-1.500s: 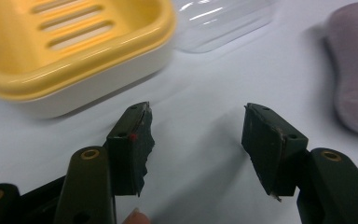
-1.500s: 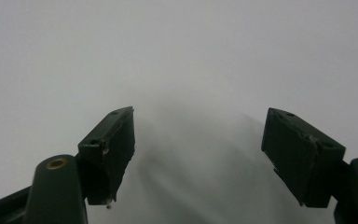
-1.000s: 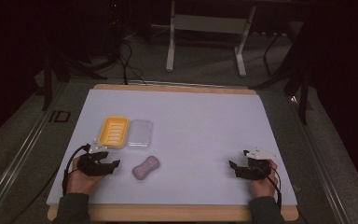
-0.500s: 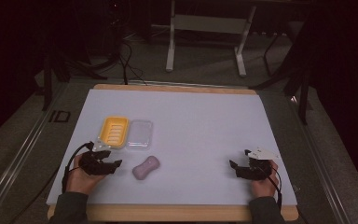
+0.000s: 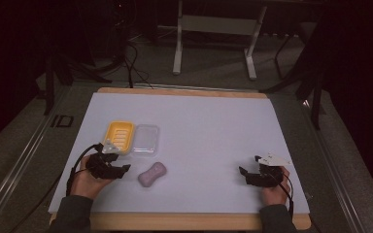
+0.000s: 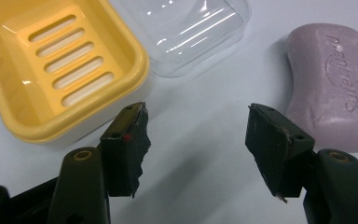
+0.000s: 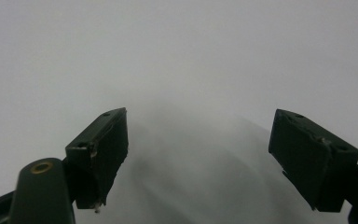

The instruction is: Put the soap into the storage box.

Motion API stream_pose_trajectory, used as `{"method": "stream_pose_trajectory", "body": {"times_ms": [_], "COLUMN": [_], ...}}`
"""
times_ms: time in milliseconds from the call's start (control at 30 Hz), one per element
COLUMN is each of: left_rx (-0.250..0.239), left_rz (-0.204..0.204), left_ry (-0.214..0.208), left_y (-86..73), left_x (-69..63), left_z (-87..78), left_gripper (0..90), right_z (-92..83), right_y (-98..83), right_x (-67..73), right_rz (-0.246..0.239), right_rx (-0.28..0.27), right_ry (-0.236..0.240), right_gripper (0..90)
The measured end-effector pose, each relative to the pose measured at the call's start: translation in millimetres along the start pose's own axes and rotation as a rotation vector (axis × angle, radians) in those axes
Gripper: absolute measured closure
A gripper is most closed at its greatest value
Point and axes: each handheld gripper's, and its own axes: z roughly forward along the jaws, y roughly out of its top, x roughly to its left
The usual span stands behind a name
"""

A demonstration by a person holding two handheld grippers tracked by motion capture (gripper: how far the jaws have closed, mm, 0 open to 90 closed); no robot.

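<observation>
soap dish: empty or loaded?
Empty. The yellow soap dish shows its bare slotted floor; the purple soap bar lies on the table beside it.

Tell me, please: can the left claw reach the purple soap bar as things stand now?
Probably yes. The left claw is open with nothing between its jaws, and the soap bar lies close beside it on bare table, apart from the yellow dish.

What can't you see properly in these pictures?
- Yellow soap dish: left gripper view, its left side is cut off by the picture's edge.
- Clear lid: same view, its top is cut off by the edge.
- Letters pressed into the purple soap: readable there only in part; in the high view the soap is too small and dim to show them.
</observation>
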Motion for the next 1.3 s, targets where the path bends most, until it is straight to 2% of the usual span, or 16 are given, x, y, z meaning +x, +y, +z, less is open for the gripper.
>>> {"method": "stream_pose_trajectory", "body": {"times_ms": [200,333,533,600,767,967,1133,1300], "left_rx": [0.01,-0.006,0.023,0.028,0.046,0.035,0.05,0.062], "left_rz": [0.015,0.032,0.066,0.06,0.077,0.085,0.125,0.137], "left_ry": [-0.002,0.002,0.022,0.014,0.016,-0.006,-0.012,-0.021], "left_y": [6.8,11.6,20.2,22.0,26.7,33.9,42.5,46.2], "left_x": [-2.2,-8.6,-14.5,-15.0,-17.3,-19.7,-25.3,-29.1], "left_z": [-1.6,-5.0,-7.3,-7.5,-8.3,-9.3,-7.5,-4.8], "left_gripper": [39.3,39.6,39.3,39.3,39.2,39.0,37.6,37.0], "right_z": [-1.0,-1.7,-2.0,-2.0,-2.4,-2.9,-3.4,-3.6], "right_y": [-0.4,-0.7,-0.8,-0.9,-0.9,-1.1,-1.2,-1.2], "right_x": [-0.3,-0.8,-0.8,-0.8,-0.8,-1.0,-1.2,-1.2], "right_rz": [0.005,0.009,0.01,0.011,0.014,0.016,0.017,0.018], "right_rx": [-0.011,-0.018,-0.024,-0.025,-0.026,-0.028,-0.031,-0.033], "right_ry": [0.0,0.0,0.003,0.002,0.002,0.002,0.003,0.004], "right_gripper": [19.4,19.4,19.4,19.4,19.4,19.4,19.4,19.4]}}
